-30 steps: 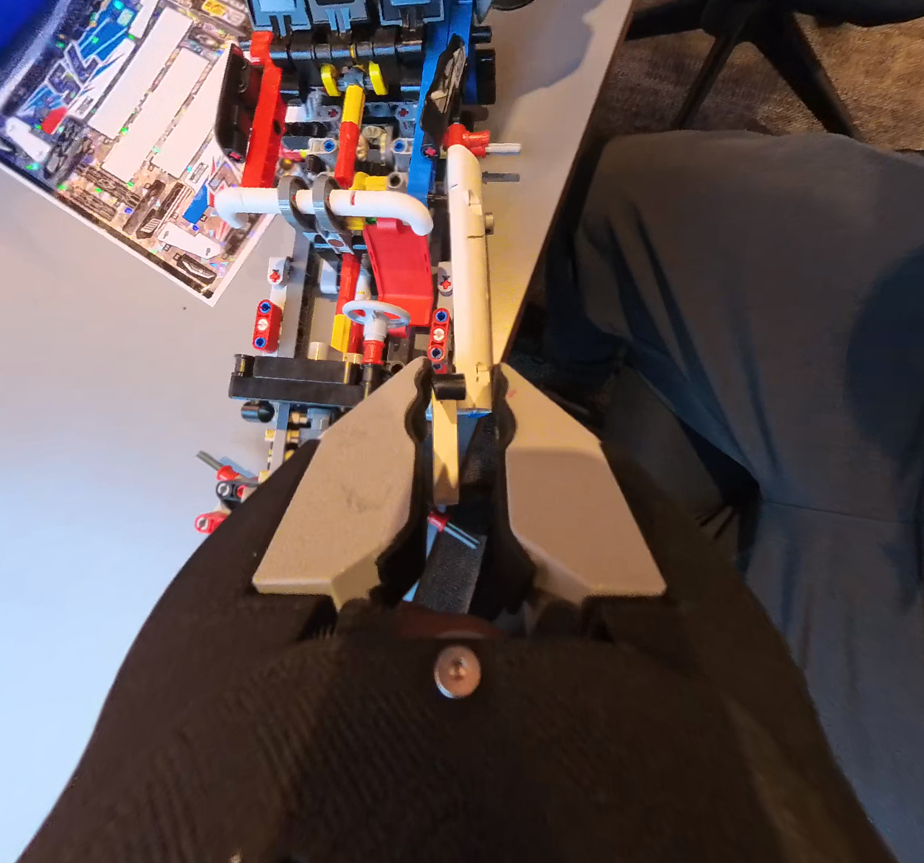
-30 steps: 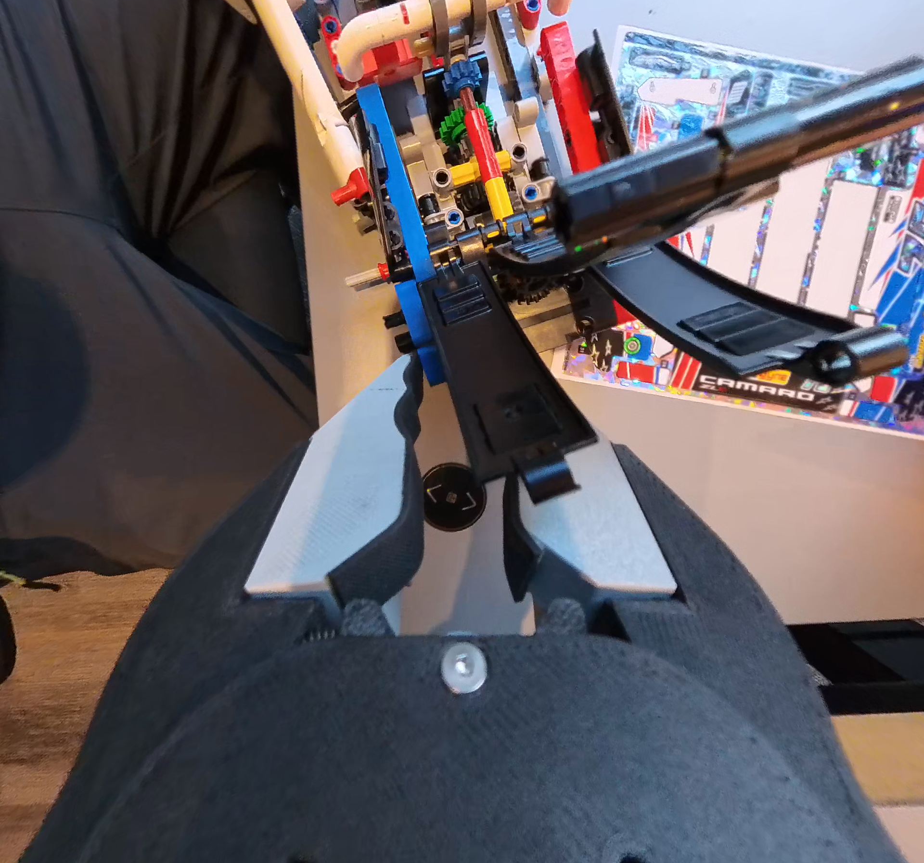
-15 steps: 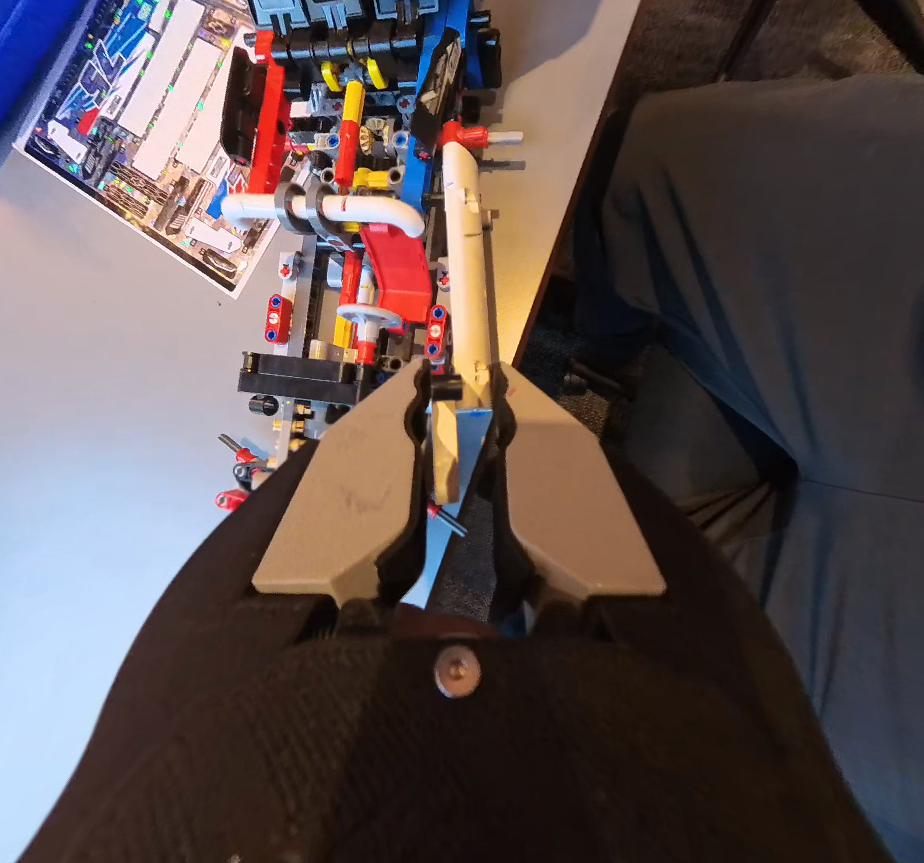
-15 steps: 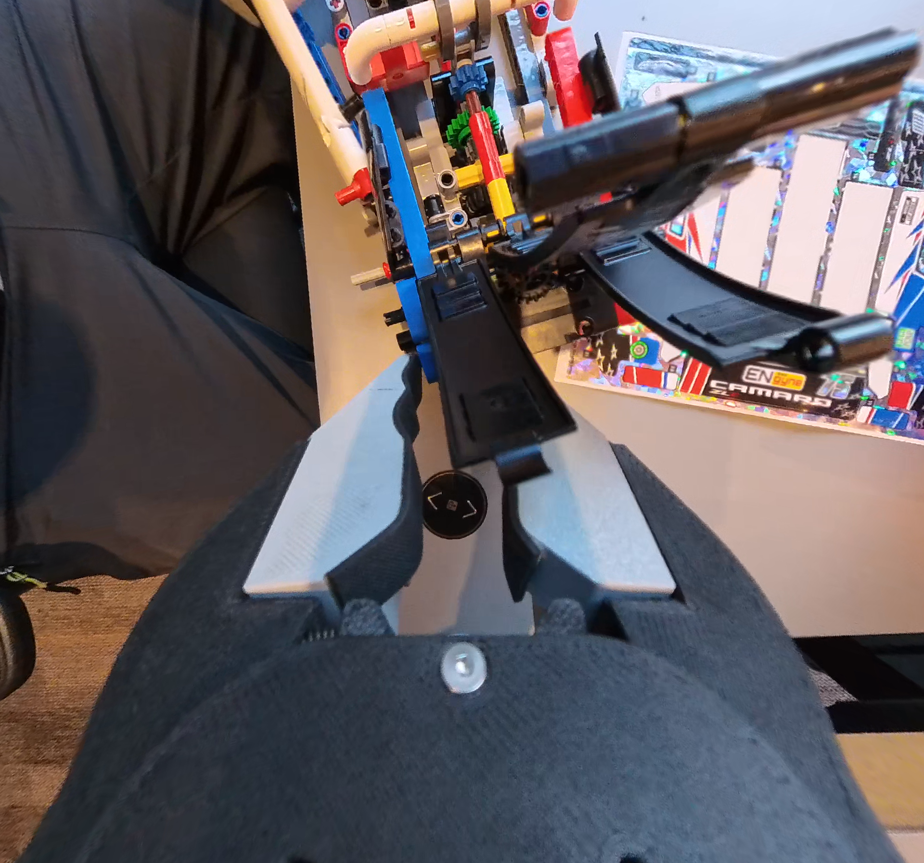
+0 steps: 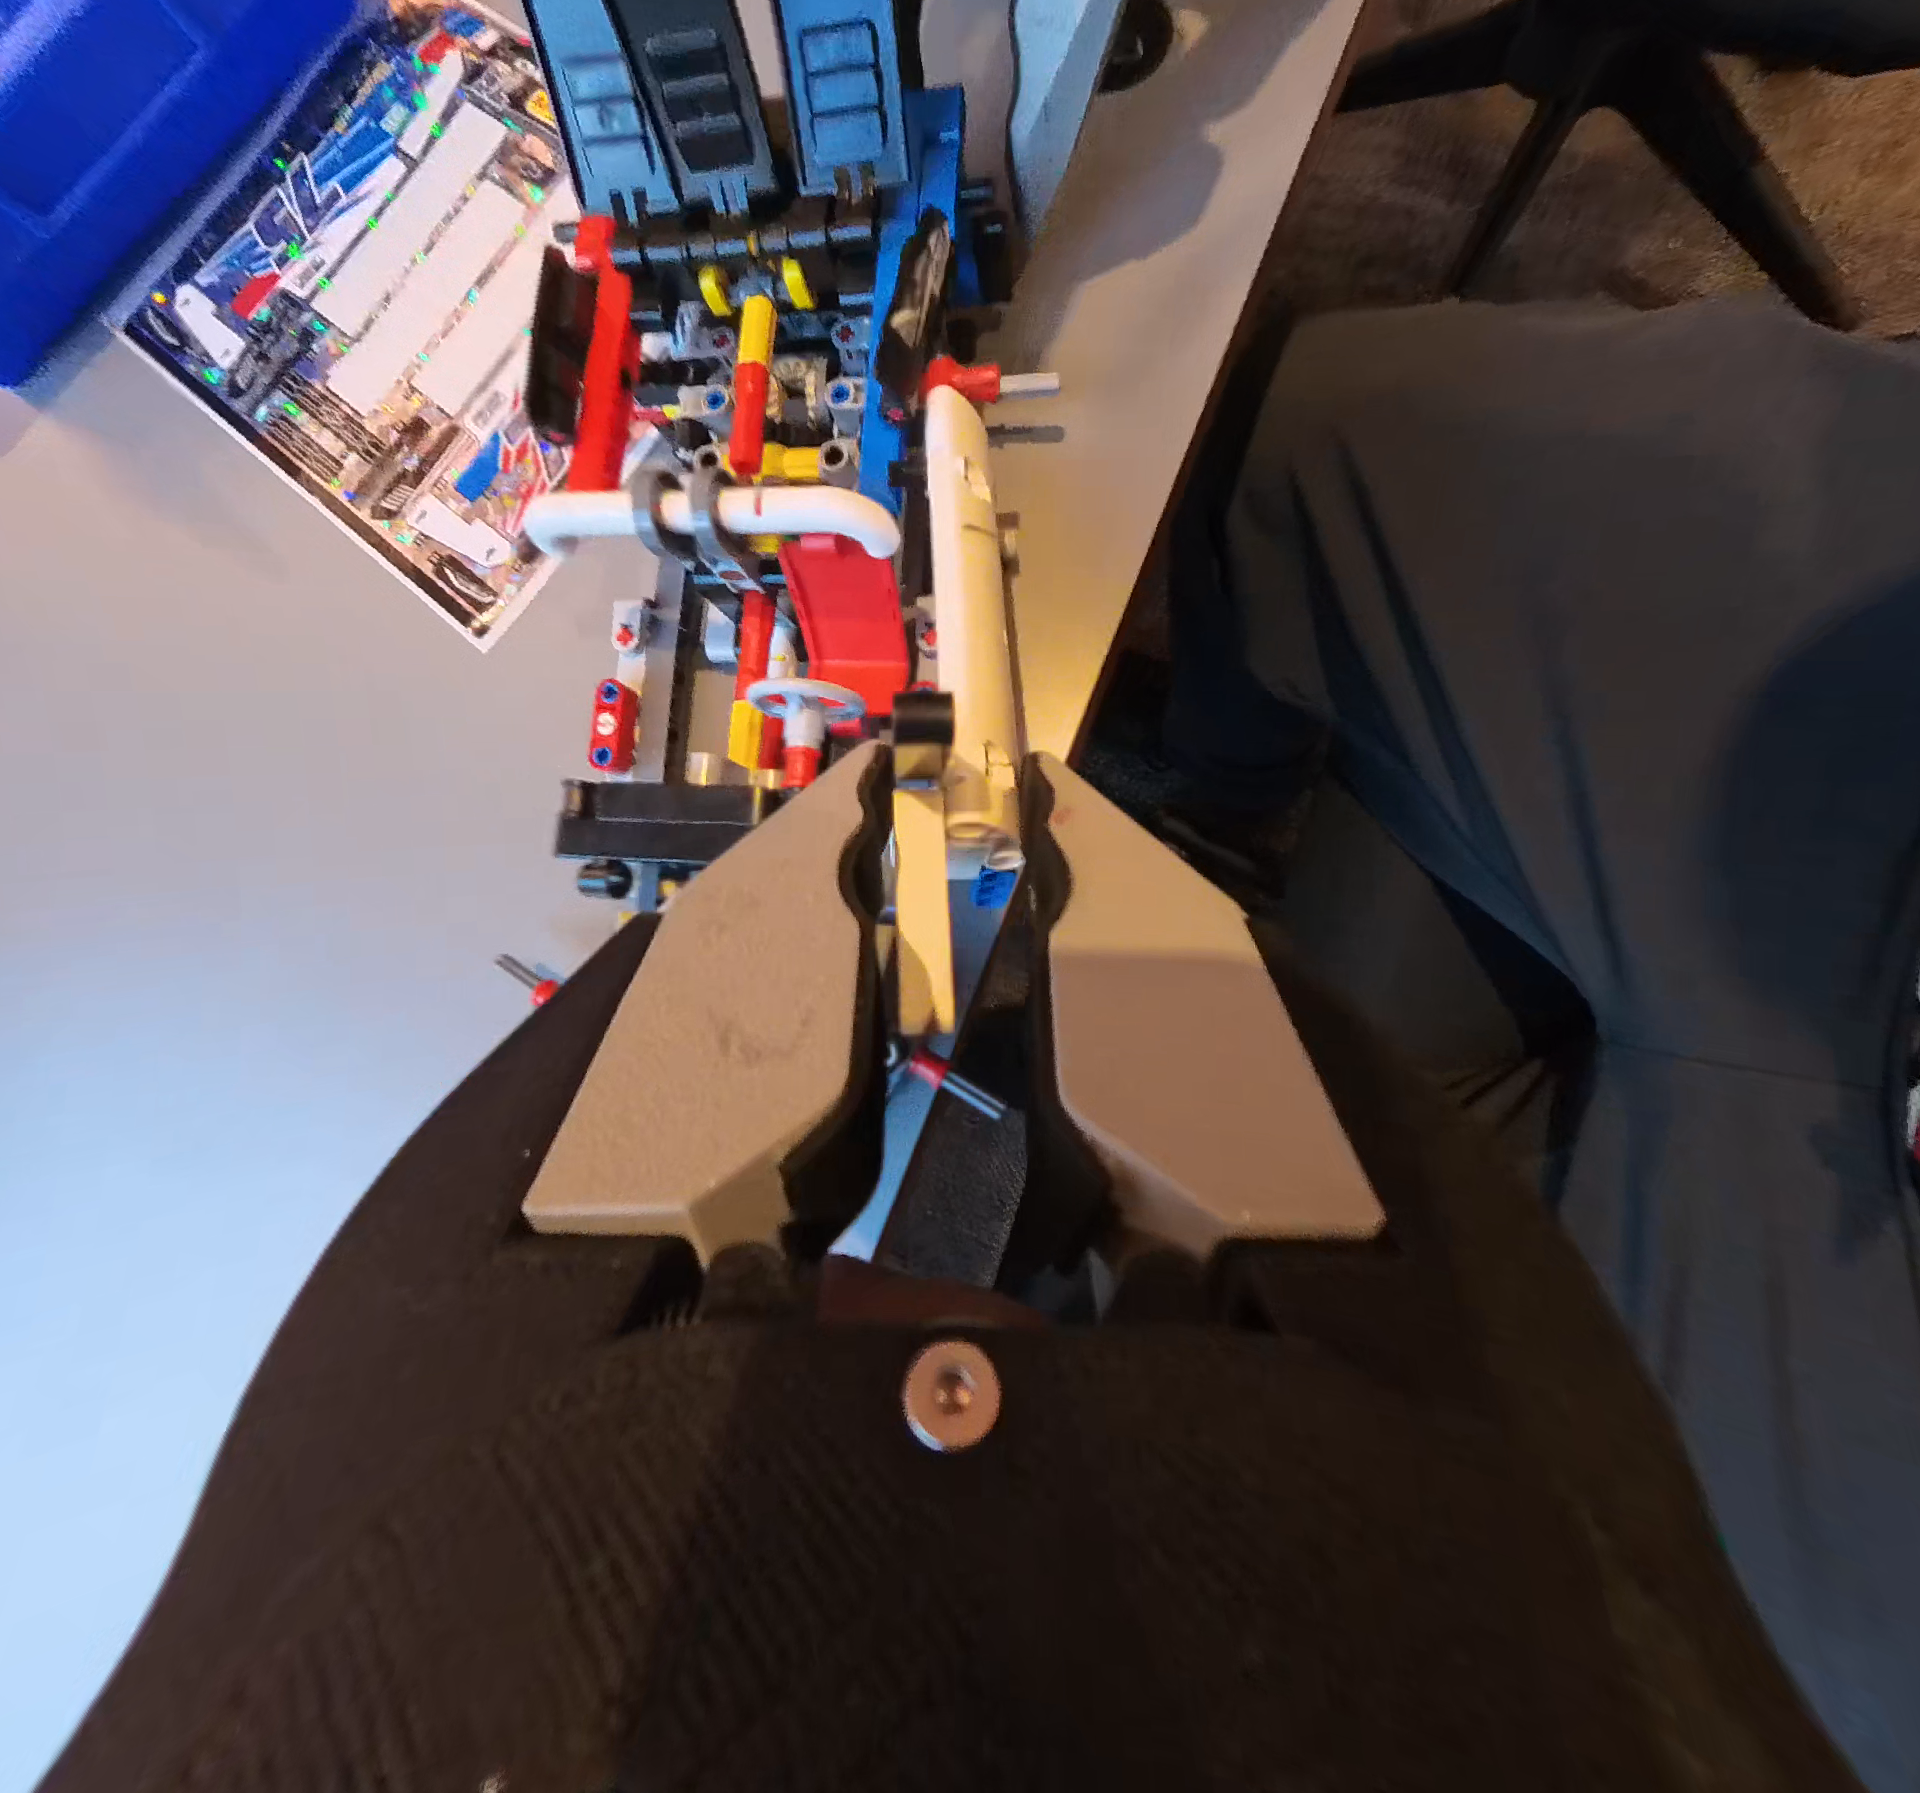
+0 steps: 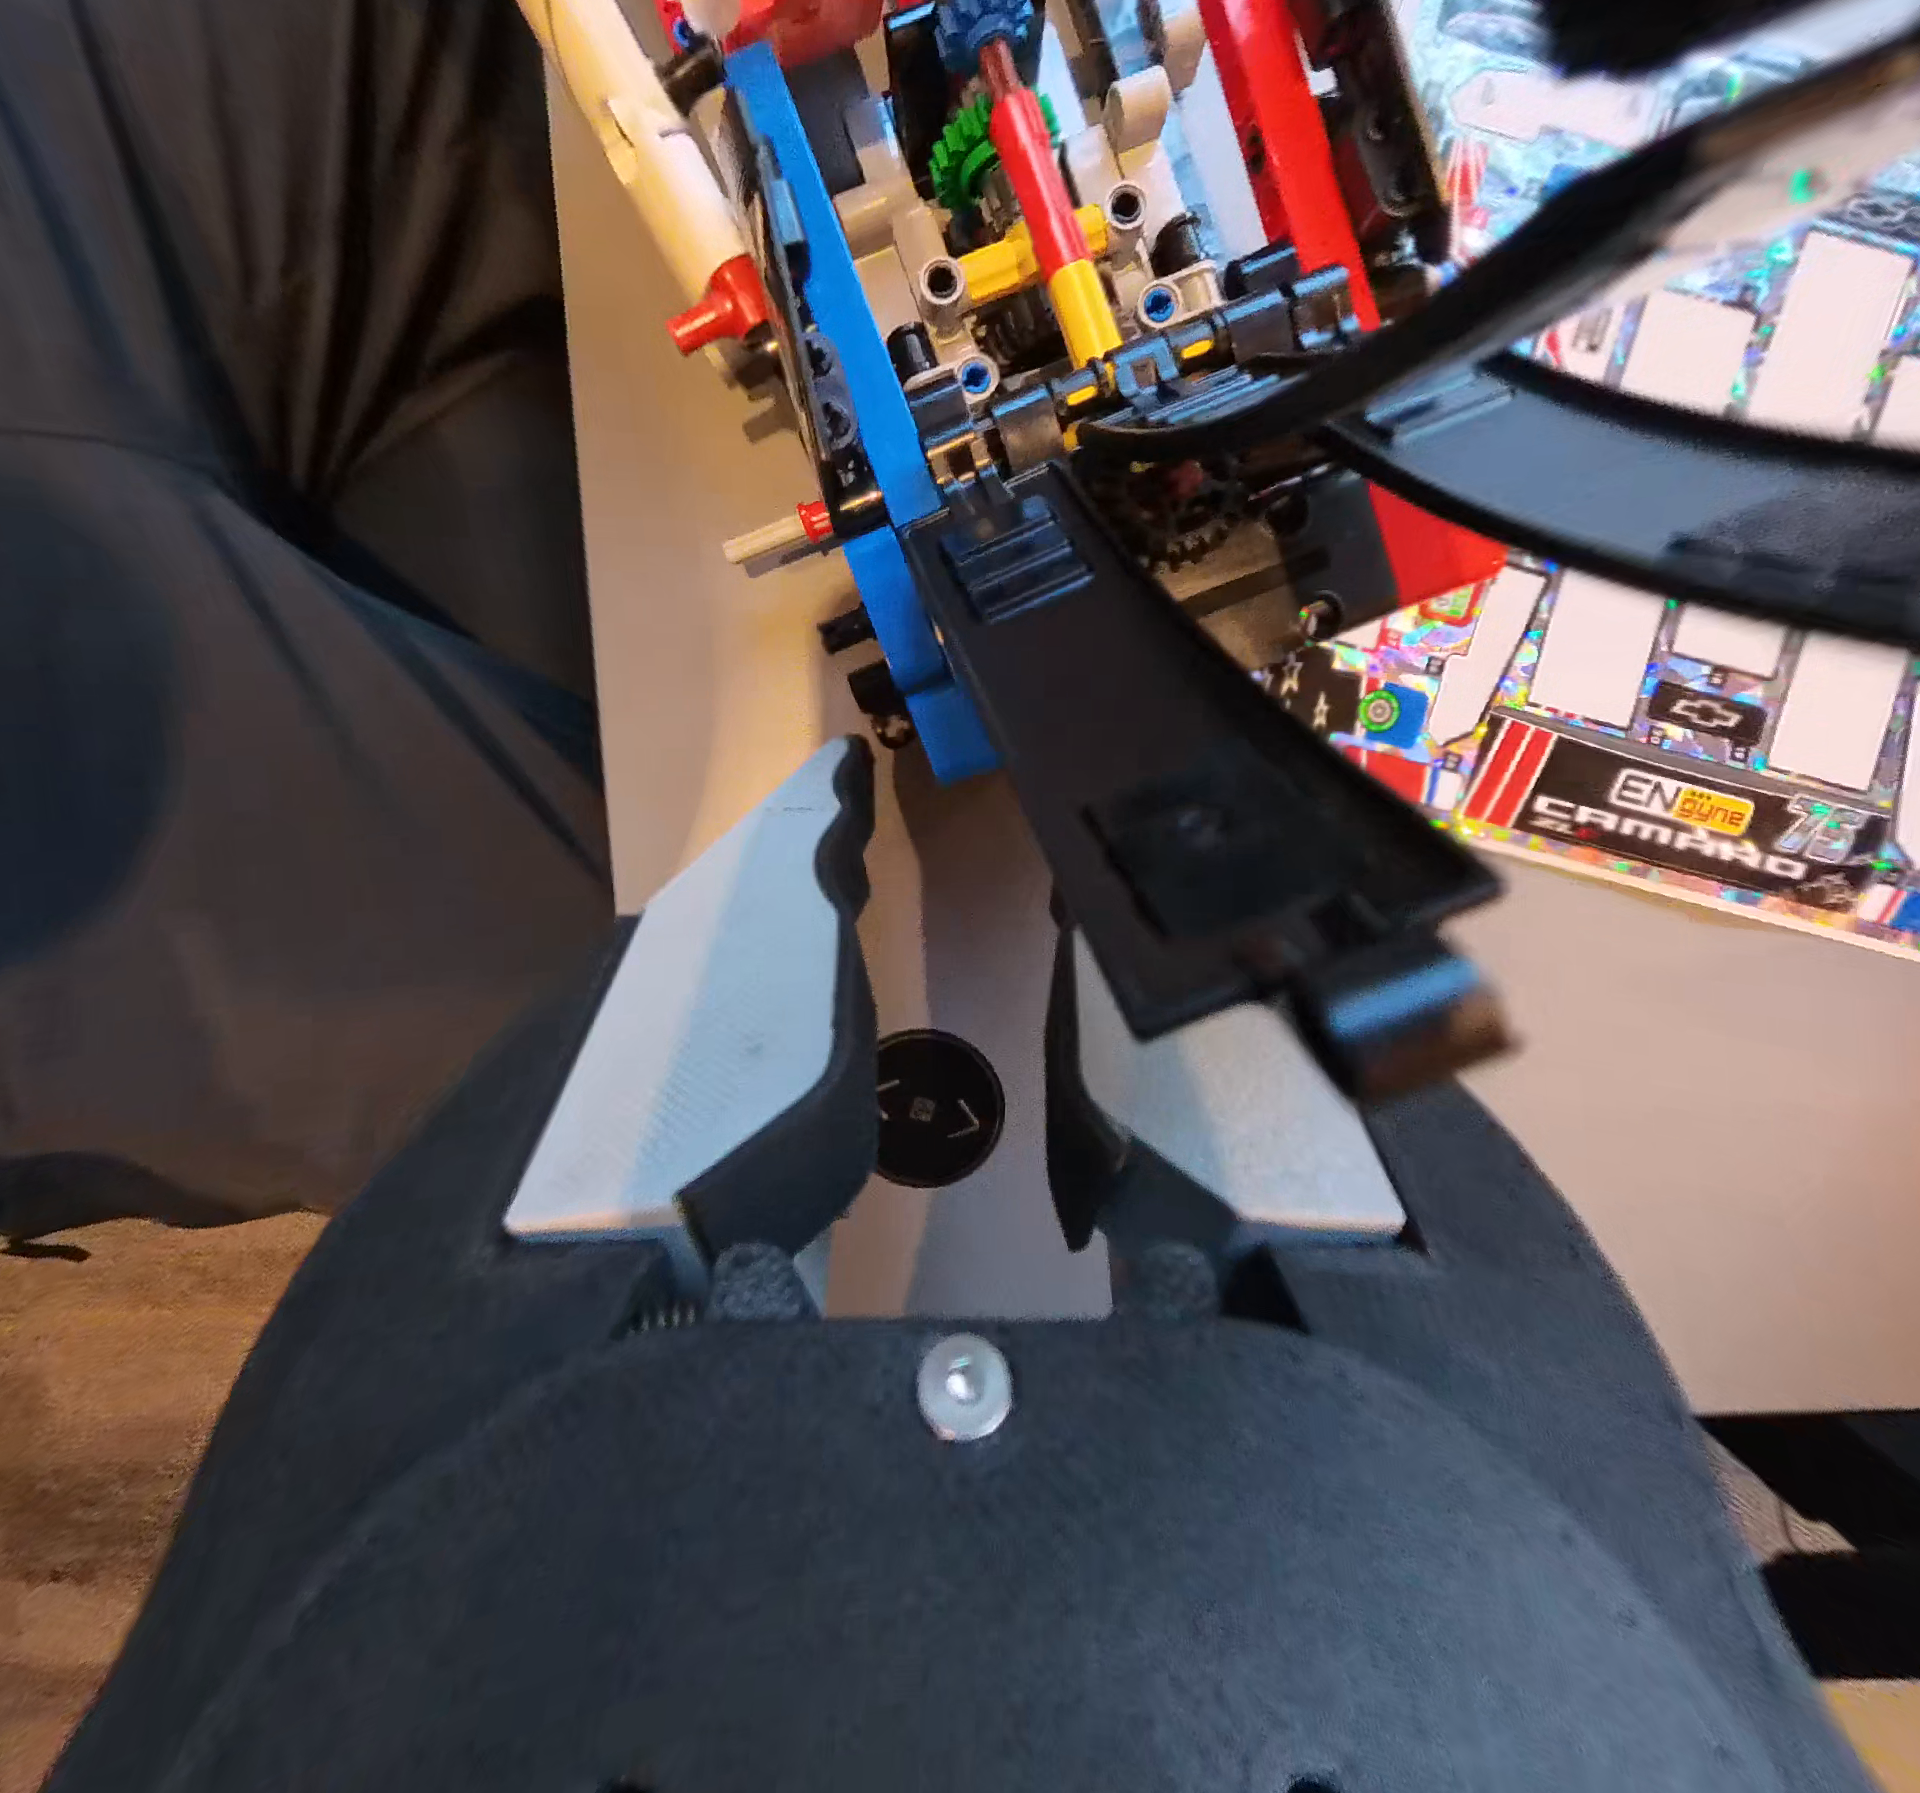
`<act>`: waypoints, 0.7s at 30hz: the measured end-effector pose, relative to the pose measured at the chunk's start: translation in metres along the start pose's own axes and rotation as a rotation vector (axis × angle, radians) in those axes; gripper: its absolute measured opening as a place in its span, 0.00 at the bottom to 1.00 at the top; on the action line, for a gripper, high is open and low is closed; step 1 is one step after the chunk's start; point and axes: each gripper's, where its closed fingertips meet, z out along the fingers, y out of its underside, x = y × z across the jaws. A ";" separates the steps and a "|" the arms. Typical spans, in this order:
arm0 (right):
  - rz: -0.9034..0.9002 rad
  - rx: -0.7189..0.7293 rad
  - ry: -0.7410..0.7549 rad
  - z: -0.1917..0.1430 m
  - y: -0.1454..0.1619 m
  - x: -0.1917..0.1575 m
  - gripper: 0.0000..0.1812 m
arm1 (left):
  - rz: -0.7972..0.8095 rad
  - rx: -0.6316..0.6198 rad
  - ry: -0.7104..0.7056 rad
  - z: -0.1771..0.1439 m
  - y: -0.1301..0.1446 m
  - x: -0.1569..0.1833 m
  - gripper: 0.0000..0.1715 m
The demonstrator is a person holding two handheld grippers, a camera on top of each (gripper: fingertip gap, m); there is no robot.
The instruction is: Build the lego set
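The lego car (image 5: 769,517) is sitting at the table (image 5: 208,756) edge, partly built – frame, gears and seat are on, many parts seem missing – while the left gripper (image 5: 951,808) is pinching its white side beam (image 5: 971,580) and the right gripper (image 6: 956,870) is waiting with jaws apart beside a black panel (image 6: 1174,787).

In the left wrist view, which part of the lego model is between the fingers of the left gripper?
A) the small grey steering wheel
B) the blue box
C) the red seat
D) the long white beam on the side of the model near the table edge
D: the left gripper has its fingers on both sides of the near end of the long white beam.
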 end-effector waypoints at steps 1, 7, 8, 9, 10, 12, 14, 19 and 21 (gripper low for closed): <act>0.009 0.010 -0.008 0.000 -0.001 0.000 0.18 | 0.000 0.003 0.003 -0.002 -0.003 0.000 0.13; 0.010 0.029 -0.018 -0.001 -0.003 0.000 0.17 | -0.015 0.018 0.031 0.001 -0.001 0.000 0.13; 0.009 0.036 -0.016 -0.002 -0.004 0.000 0.17 | -0.019 0.019 0.033 0.002 0.000 -0.001 0.13; 0.012 0.045 -0.011 -0.003 -0.005 0.001 0.17 | -0.023 0.022 0.036 0.004 0.002 0.000 0.13; 0.017 0.052 -0.010 -0.004 -0.006 0.002 0.17 | -0.025 0.019 0.036 0.005 0.004 0.000 0.13; 0.022 0.065 0.004 -0.007 -0.009 0.003 0.19 | -0.032 0.017 0.031 0.008 0.007 0.001 0.13; 0.007 0.086 0.029 -0.010 -0.012 0.003 0.22 | -0.033 0.047 0.015 0.008 0.006 0.001 0.13; -0.002 0.122 0.037 -0.014 -0.017 0.005 0.21 | -0.054 0.114 -0.031 0.008 0.007 0.004 0.13; 0.007 0.160 0.061 -0.020 -0.021 0.009 0.19 | -0.067 0.138 -0.052 0.008 0.006 0.004 0.13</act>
